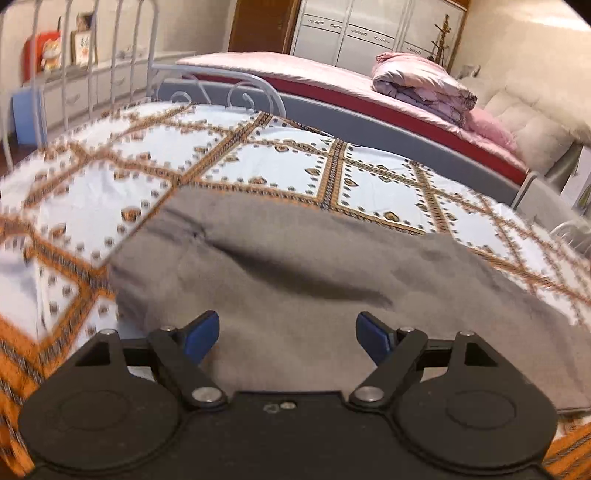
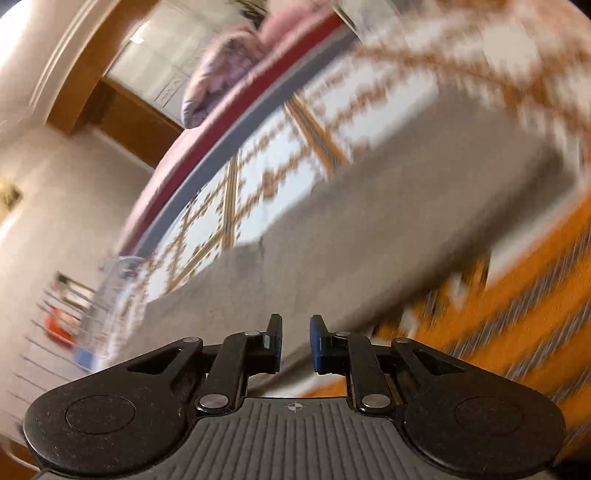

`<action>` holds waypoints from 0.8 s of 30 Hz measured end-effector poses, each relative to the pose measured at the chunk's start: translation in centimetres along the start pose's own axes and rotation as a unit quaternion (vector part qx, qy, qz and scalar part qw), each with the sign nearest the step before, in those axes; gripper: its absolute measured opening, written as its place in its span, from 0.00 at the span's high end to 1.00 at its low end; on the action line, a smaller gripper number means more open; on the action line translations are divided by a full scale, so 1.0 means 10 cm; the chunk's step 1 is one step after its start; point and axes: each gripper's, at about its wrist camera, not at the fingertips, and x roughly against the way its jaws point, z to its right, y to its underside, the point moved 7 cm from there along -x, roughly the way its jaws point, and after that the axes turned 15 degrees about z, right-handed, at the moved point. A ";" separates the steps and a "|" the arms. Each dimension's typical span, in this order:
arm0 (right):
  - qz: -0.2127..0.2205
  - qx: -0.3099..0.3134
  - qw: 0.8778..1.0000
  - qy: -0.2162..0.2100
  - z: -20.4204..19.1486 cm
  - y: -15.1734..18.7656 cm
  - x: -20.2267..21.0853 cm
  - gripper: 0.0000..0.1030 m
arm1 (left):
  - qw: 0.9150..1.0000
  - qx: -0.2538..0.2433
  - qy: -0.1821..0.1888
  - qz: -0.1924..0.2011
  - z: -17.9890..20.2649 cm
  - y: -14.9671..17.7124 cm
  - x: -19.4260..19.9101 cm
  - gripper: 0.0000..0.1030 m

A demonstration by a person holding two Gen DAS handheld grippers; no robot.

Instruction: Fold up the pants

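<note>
— Where are the pants [image 1: 295, 273]?

— Spread on the bed, on top of the patterned bedspread [image 1: 258, 162]. Grey, soft cloth, lying mostly flat with one long shallow crease across the middle. The near edge runs under the left claw's camera; the far edge stops short of the bed's grey side rail [image 1: 388, 129].

— State of the left claw [image 1: 284, 338]?

— Released. Its two blue-tipped fingers [image 1: 201, 336] stand wide apart above the grey cloth, nothing between them.

— And the right claw [image 2: 295, 341]?

— Its view is tilted hard and badly smeared. The fingers stand a narrow gap apart, and I see no cloth pinched between them. The pants [image 2: 369, 229] show ahead of it as a grey band across the bedspread [image 2: 280, 155]; whether the tips touch the cloth, I cannot tell.

— Surroundings?

— The bedspread is white with orange and brown bands. A white metal bed frame [image 1: 236, 92] with scrollwork stands at the far end. Just beyond the rail lies a second bed [image 1: 295, 70] with a pink cover, carrying a folded pink quilt [image 1: 421, 88]. Behind that, a white wardrobe [image 1: 369, 33]. At far left, a low white cabinet [image 1: 96, 85] with small ornaments on top, blurred.
</note>
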 end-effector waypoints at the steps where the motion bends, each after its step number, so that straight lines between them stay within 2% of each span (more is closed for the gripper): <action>1: 0.004 0.030 0.999 0.012 -0.03 -0.08 -0.05 0.84 | 1.000 -0.011 -0.006 0.004 0.01 -0.03 -0.05 0.28; 3: 0.001 0.081 0.997 0.005 -0.20 -0.16 -0.22 0.84 | 1.000 -0.023 -0.002 0.011 0.07 -0.09 -0.15 0.28; 5: -0.018 0.131 0.991 -0.010 -0.46 -0.10 -0.44 0.84 | 0.999 -0.031 0.005 0.016 0.15 -0.12 -0.22 0.28; 8: -0.039 0.229 0.971 -0.061 -0.98 0.15 -0.72 0.84 | 0.997 -0.062 -0.017 0.034 0.18 -0.19 -0.30 0.28; 10: -0.050 0.263 0.958 -0.102 -1.37 0.33 -0.97 0.84 | 0.997 -0.062 -0.023 0.045 0.10 -0.25 -0.33 0.28; 14: -0.069 0.299 0.935 -0.175 -2.07 0.65 -1.51 0.81 | 0.997 -0.039 -0.028 0.053 -0.23 -0.38 -0.45 0.28; 16: -0.083 0.305 0.929 -0.193 -2.32 0.77 -1.87 0.64 | 0.998 -0.027 -0.029 0.044 -0.40 -0.40 -0.56 0.31; 17: -0.088 0.311 0.925 -0.199 -2.46 0.84 -2.04 0.62 | 0.999 -0.023 -0.029 0.038 -0.47 -0.40 -0.61 0.34; 20: -0.098 0.311 0.921 -0.211 -2.78 1.00 -2.50 0.61 | 0.999 -0.004 -0.026 0.027 -0.63 -0.40 -0.74 0.40; 24: -0.118 0.316 0.915 -0.223 -3.06 1.15 -3.00 0.61 | 1.000 0.012 -0.008 0.014 -0.73 -0.44 -0.89 0.38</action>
